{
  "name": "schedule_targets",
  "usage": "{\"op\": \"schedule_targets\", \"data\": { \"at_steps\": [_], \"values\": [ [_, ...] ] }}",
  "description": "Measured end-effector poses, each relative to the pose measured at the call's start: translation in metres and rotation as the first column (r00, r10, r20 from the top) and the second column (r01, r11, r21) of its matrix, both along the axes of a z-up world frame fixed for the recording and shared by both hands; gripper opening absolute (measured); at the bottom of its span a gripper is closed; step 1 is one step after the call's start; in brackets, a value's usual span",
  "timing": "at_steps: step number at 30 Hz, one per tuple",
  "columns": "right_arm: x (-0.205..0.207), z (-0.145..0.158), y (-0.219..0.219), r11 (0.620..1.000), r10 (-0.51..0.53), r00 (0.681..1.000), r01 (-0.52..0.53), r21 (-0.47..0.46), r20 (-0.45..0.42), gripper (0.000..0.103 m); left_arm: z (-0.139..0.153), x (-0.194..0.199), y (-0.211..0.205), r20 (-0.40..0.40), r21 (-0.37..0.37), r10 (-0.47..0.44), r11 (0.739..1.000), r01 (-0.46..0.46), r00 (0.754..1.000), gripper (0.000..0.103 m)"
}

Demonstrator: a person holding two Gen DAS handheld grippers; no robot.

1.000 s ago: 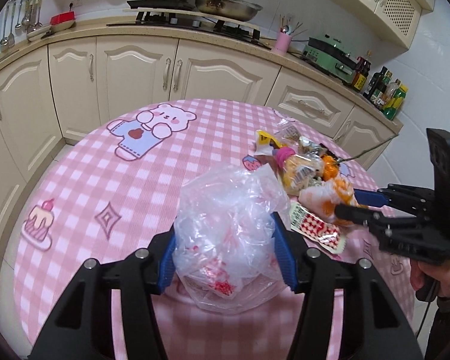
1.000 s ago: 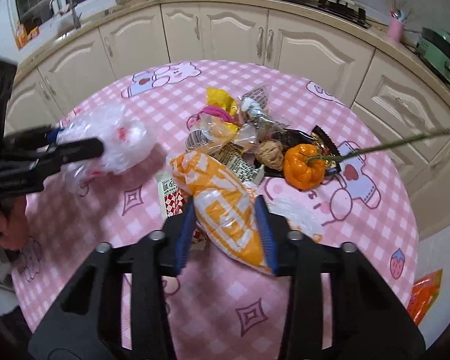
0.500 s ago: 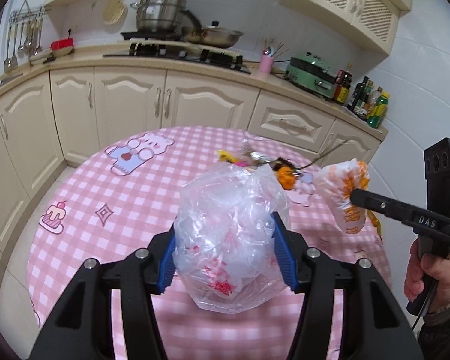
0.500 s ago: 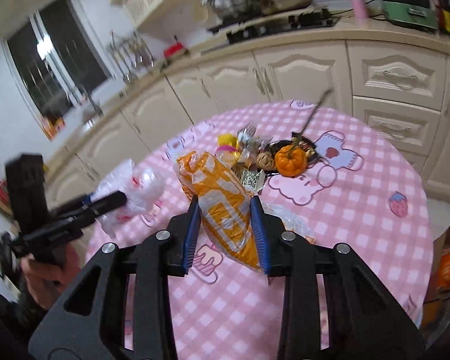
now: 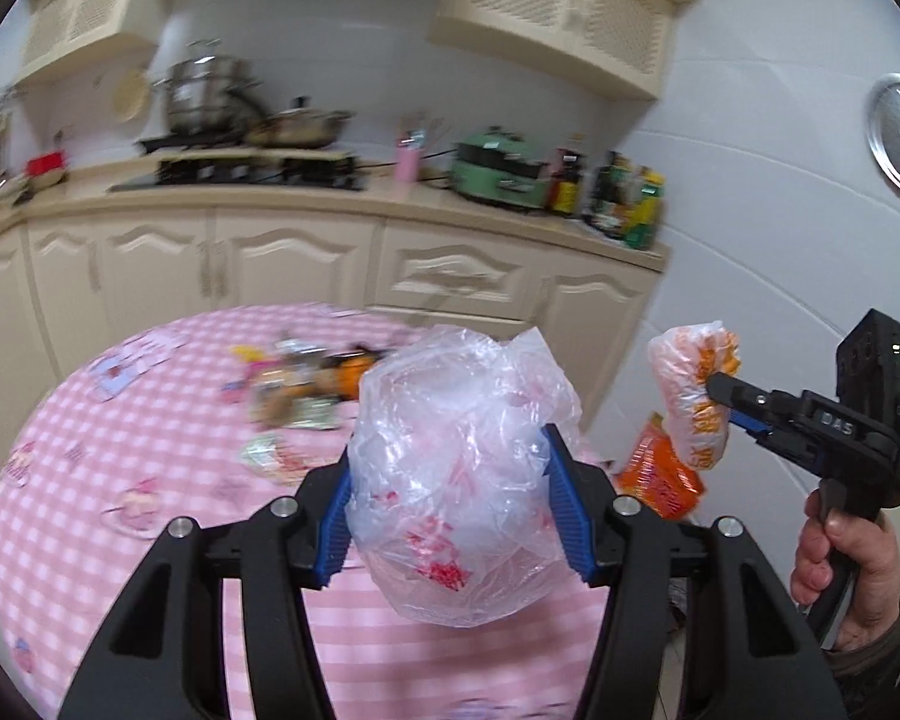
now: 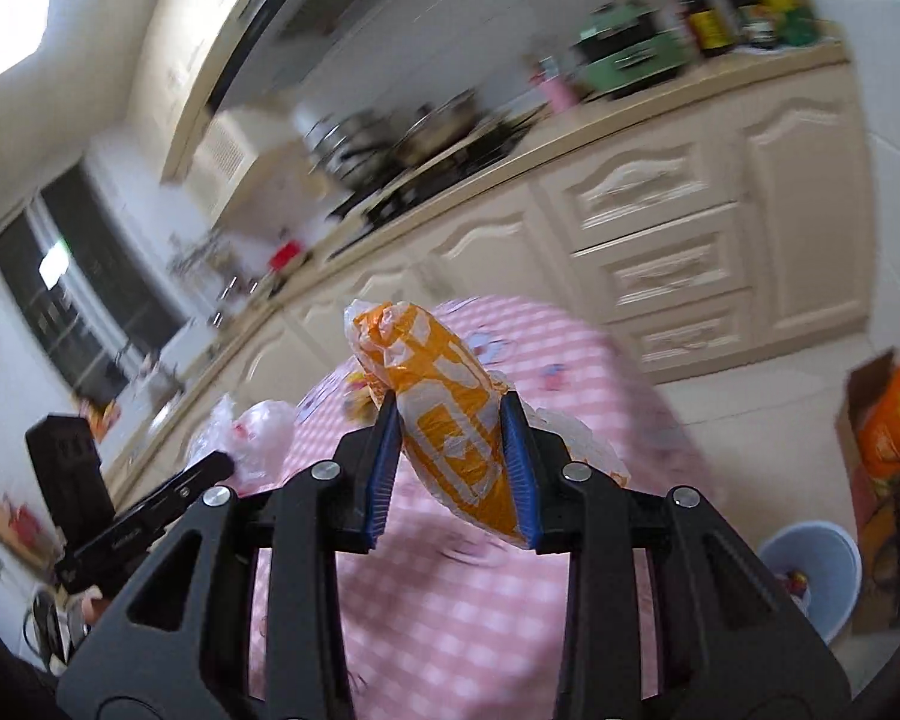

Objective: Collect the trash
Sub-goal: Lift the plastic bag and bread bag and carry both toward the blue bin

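Note:
My left gripper is shut on a crumpled clear plastic bag with red print, held above the pink checked table. My right gripper is shut on an orange and white wrapper, also lifted off the table; it shows in the left wrist view at the right, past the table's edge. A pile of mixed trash with an orange pepper lies on the table's far side. The left gripper and its bag show in the right wrist view at the left.
A pale blue bin stands on the floor at the lower right in the right wrist view. Orange packaging in a cardboard box sits beside it. Cream kitchen cabinets and a counter with pots run behind the table.
Both grippers have risen well above the table with their loads. The right gripper has swung out to the right past the table's edge, bringing the floor bin into its view.

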State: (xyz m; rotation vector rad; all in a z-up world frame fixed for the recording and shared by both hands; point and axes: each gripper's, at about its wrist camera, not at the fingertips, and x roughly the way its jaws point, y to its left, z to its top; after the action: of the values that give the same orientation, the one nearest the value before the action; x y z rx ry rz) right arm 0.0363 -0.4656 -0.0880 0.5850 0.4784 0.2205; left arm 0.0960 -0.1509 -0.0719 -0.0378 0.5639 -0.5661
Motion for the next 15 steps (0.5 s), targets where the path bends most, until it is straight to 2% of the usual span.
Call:
{"op": "schedule_targets", "data": {
  "at_steps": [7, 15],
  "values": [
    [-0.060, -0.027, -0.078, 0.979, -0.197, 0.979, 0.199, 0.051, -0.042, 0.034, -0.007, -0.032, -0.090, -0.008, 0.017, -0.174, 0.985, 0.175, 0.985, 0.055],
    [-0.087, -0.071, -0.138, 0.932, -0.338, 0.931, 0.351, 0.087, -0.140, 0.034, -0.035, -0.041, -0.182, -0.072, 0.042, -0.307, 0.950, 0.311, 0.949, 0.055]
  ]
}}
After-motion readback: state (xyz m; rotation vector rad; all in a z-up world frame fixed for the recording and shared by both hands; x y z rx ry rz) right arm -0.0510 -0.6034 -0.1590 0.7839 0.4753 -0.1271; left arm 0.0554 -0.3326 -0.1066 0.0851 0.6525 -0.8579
